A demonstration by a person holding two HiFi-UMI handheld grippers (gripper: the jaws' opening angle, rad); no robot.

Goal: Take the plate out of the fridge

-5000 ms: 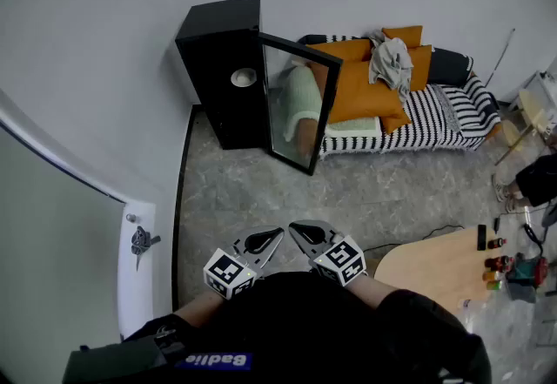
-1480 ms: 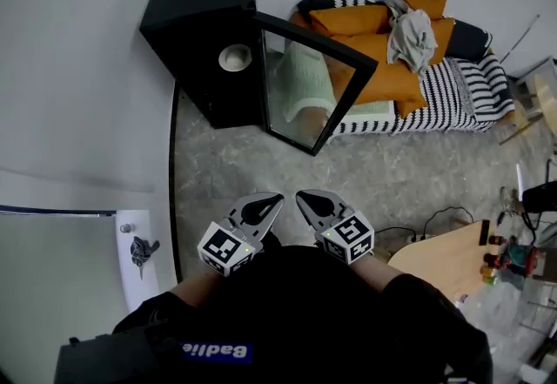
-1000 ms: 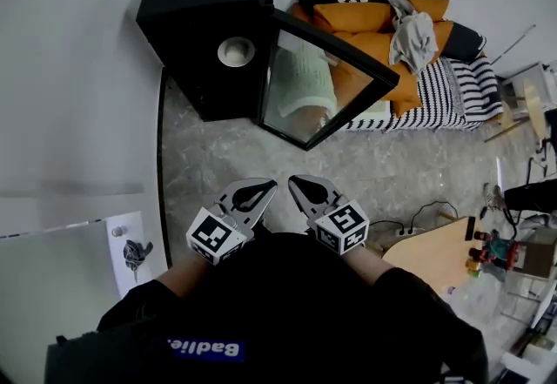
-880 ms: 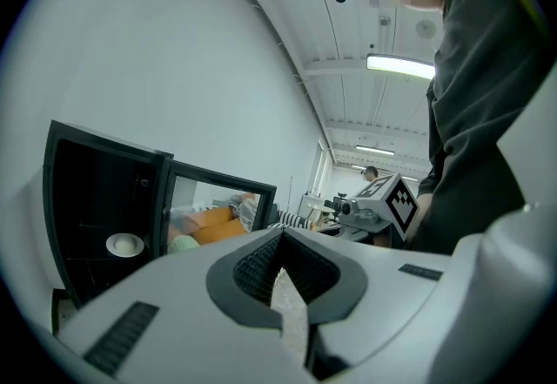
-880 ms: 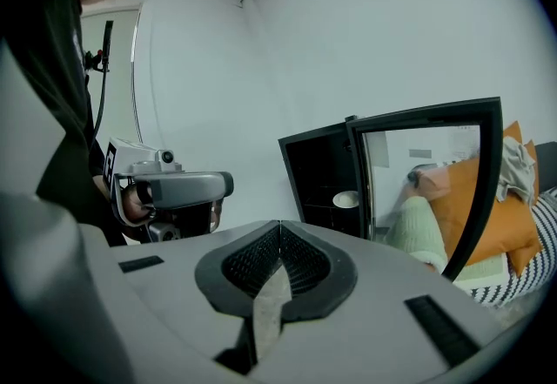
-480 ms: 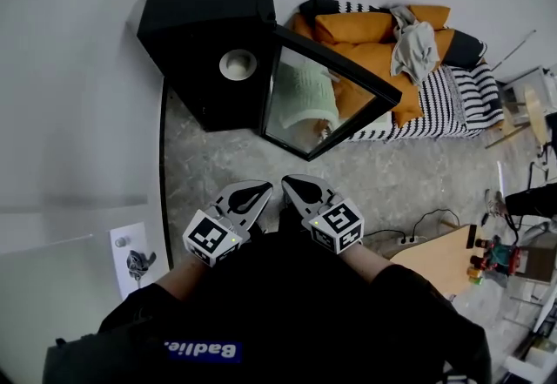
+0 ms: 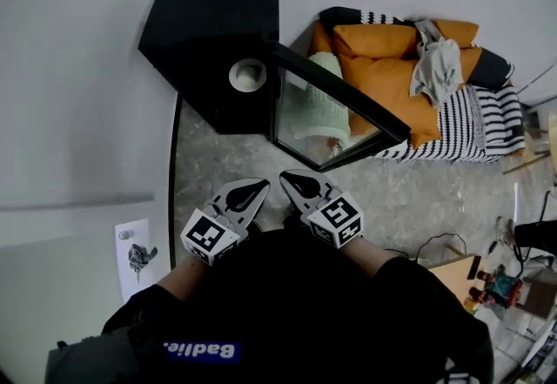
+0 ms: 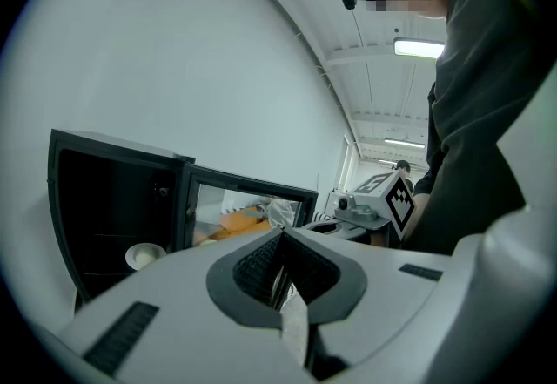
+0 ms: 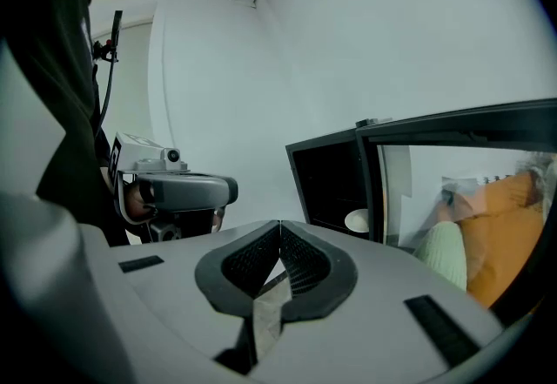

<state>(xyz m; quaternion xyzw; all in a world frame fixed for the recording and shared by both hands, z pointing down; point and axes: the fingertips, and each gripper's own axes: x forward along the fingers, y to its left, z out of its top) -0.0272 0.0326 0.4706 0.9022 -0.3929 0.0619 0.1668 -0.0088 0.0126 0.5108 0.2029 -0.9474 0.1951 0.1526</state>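
Observation:
A small black fridge (image 7: 218, 34) stands on the floor against the white wall, its glass door (image 7: 335, 117) swung open to the right. A white plate (image 7: 248, 75) lies on a shelf inside and also shows in the left gripper view (image 8: 144, 256) and the right gripper view (image 9: 359, 219). My left gripper (image 7: 261, 185) and right gripper (image 7: 285, 175) hover side by side short of the fridge opening, clear of the plate. Both are shut with nothing between the jaws, as the left gripper view (image 8: 280, 234) and the right gripper view (image 9: 279, 224) show.
The open door juts out over the grey floor (image 7: 209, 165) on the right of the opening. Behind it is a striped sofa (image 7: 487, 125) with orange cushions (image 7: 392, 82). A wooden table (image 7: 444, 273) and a cable (image 7: 431, 243) lie at the lower right.
The fridge has come closer and grown larger in the head view. Both grippers have moved forward toward its opening, still shut and side by side.

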